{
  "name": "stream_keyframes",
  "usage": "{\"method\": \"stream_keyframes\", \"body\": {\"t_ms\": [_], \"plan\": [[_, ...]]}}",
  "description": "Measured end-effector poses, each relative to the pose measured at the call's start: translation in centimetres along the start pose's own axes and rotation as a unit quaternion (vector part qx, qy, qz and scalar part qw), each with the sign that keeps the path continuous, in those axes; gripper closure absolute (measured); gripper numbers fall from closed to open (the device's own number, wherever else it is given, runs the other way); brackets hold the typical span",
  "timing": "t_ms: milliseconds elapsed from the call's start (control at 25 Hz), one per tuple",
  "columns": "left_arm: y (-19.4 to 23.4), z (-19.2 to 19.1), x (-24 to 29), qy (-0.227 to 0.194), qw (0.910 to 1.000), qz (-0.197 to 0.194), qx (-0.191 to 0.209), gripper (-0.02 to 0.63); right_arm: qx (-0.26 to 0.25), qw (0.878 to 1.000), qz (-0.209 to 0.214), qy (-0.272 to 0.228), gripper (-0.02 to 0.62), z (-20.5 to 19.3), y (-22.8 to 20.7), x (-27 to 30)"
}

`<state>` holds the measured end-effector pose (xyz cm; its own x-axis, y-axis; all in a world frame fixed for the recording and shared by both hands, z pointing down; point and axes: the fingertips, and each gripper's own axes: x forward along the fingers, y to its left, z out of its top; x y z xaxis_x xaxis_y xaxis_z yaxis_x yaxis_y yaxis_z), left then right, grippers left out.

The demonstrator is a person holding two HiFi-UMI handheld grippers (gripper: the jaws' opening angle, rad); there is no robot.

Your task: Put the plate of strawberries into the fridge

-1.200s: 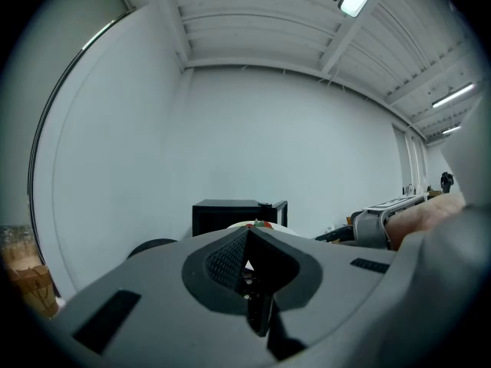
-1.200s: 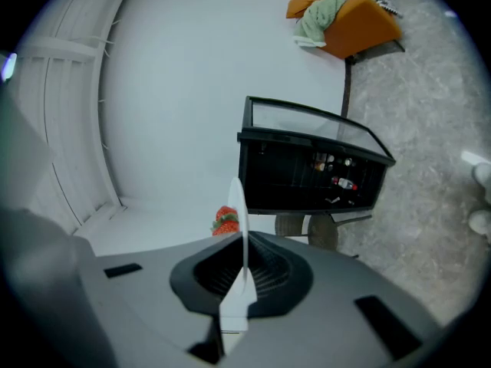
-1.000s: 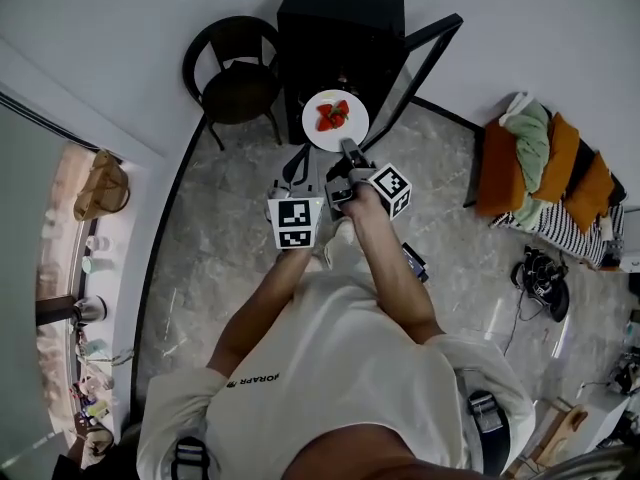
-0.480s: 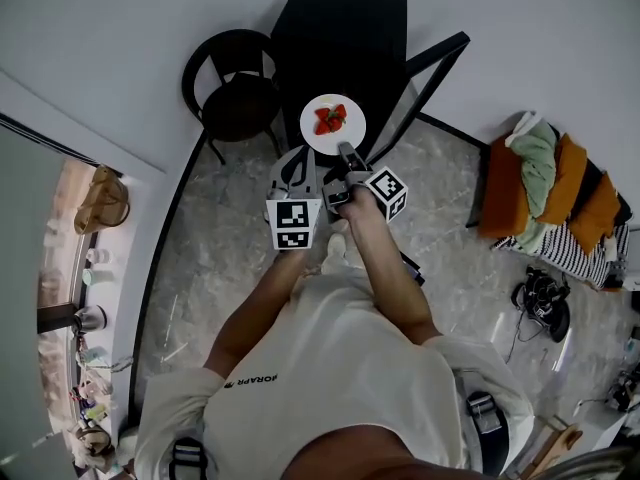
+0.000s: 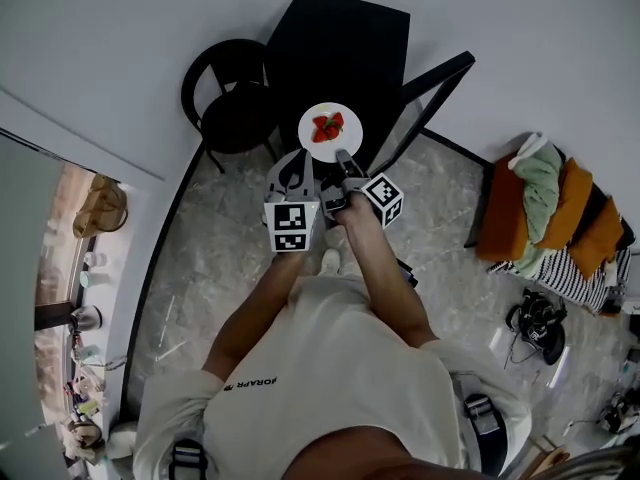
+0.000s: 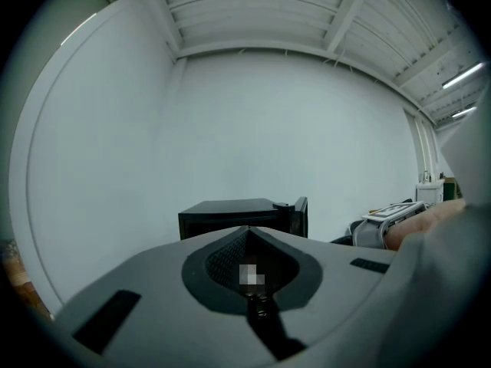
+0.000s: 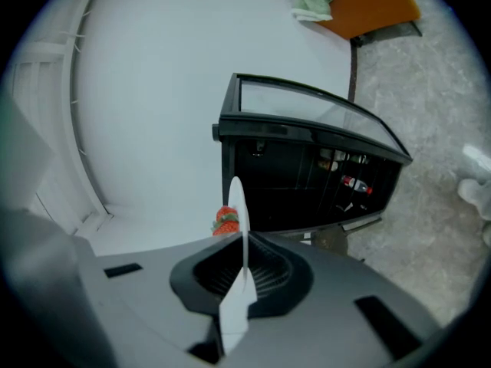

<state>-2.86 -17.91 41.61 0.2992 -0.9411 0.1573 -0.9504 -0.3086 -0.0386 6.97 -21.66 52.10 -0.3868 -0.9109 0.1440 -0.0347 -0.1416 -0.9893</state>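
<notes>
A white plate (image 5: 332, 131) with strawberries (image 5: 328, 124) hangs in front of the black fridge (image 5: 340, 48), whose glass door (image 5: 428, 93) stands open to the right. My right gripper (image 5: 344, 157) is shut on the plate's near rim. In the right gripper view the plate (image 7: 238, 205) is edge-on between the jaws of the right gripper (image 7: 244, 255), with the strawberries (image 7: 225, 221) on its left side and the open fridge (image 7: 307, 182) behind. My left gripper (image 5: 292, 170) is beside the right one, shut and holding nothing; in its own view the left gripper (image 6: 249, 240) faces the fridge (image 6: 234, 215).
A black round chair (image 5: 228, 93) stands left of the fridge. Bottles (image 7: 357, 184) sit on the fridge shelves. Orange and green bedding (image 5: 560, 203) and shoes (image 5: 535, 328) lie at the right. A sill with small items (image 5: 85, 318) runs along the left.
Both grippers and the plate have moved forward, closer to the open fridge. The right gripper's hold on the plate is unchanged.
</notes>
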Motion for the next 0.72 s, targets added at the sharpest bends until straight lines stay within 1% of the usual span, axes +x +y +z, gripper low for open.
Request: {"method": "stream_keyframes", "body": {"t_ms": [160,240,440,560,720], "plan": [[0.5,0.0,1.3,0.002,0.9998,0.019,0.000,0.604,0.004,1.000,0.001,0.012,0.577,0.5,-0.3,1.3],[0.6,0.1,1.8,0.003,0.9998,0.021,0.001,0.604,0.006,1.000,0.002,0.012,0.577,0.9,-0.4,1.7],[1.3,-0.4,3.2,0.012,0.9998,0.017,0.002,0.604,0.013,1.000,-0.002,0.013,0.577,1.1,-1.3,3.1],[1.8,-1.1,4.3,0.016,0.9998,0.010,-0.011,0.604,0.033,0.999,-0.001,0.012,0.577,1.2,-2.1,4.5],[2.6,-1.9,5.1,0.023,0.9995,0.007,-0.020,0.604,0.032,0.999,-0.008,0.007,0.577,1.3,-3.2,5.8]]}}
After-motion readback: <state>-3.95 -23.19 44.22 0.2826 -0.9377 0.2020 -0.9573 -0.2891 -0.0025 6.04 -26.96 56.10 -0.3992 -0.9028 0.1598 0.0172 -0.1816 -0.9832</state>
